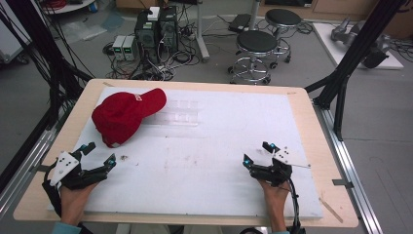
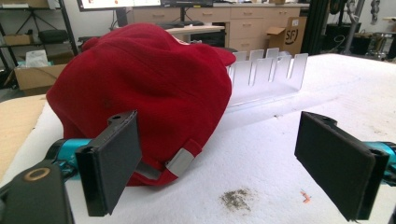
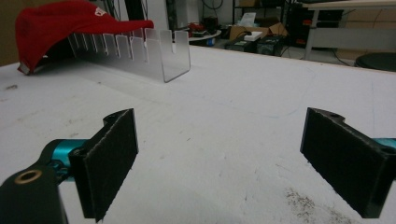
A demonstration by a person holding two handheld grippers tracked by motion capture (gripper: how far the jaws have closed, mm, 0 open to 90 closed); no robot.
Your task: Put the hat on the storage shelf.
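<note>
Red cap waits at the far left, both grippers wide open

Cap first: the red cap (image 1: 127, 116) sits on the far-left part of the white sheet, and we see its brim resting over the left end of the clear slotted rack (image 1: 181, 113).

Working down in size, we start with the table (image 1: 316, 141), its pale wood edge framing the white sheet (image 1: 209, 161) that covers nearly all of it. Next comes that cap, then the rack lying just to its right.

Now the 2 grippers. Our left gripper (image 1: 100, 155) sits at the near-left, jaws spread wide and holding nothing, the cap's back strap just ahead of it. Our right gripper (image 1: 257, 152) rests at the near-right, well apart from the cap, jaws equally wide and empty.

Smallest of all: a dark smudge (image 2: 237, 198) on the sheet between the left jaws.
</note>
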